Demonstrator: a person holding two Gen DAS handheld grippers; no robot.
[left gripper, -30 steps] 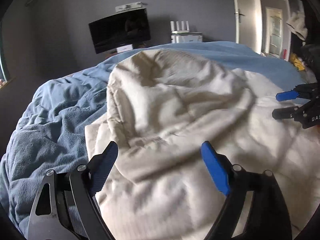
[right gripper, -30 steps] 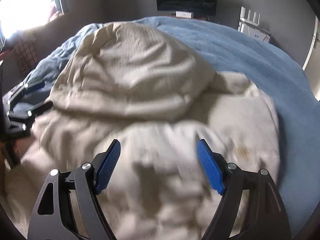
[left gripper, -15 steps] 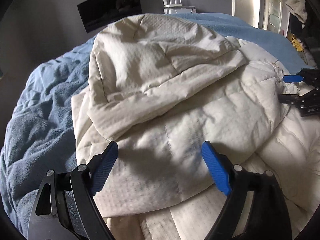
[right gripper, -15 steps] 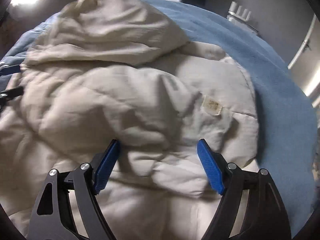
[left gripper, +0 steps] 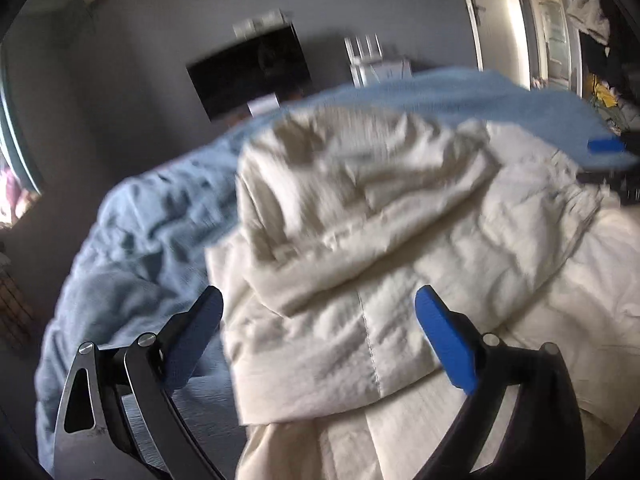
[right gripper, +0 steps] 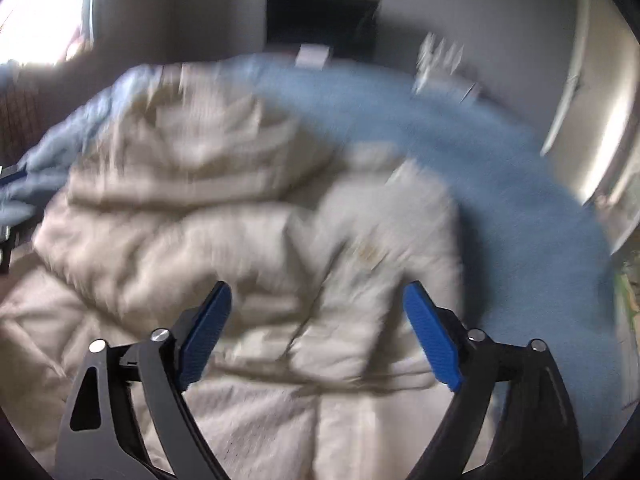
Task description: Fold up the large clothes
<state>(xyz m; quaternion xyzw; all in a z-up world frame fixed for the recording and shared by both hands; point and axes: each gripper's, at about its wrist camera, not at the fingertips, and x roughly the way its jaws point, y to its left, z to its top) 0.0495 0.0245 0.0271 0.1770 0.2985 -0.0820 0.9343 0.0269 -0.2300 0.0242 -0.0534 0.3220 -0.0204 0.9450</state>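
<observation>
Both tools, left tool (left gripper: 318, 320) and right tool (right gripper: 318, 316), have pulled back from the coat (left gripper: 360, 240), jaws apart and empty; it lies bunched on the bed (left gripper: 132, 240), a fold seemingly just laid.

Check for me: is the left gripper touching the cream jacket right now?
Cannot tell. In the left wrist view the left gripper is open with the cream jacket lying between and beyond its fingers, but blur and angle hide any contact or gap.
</observation>
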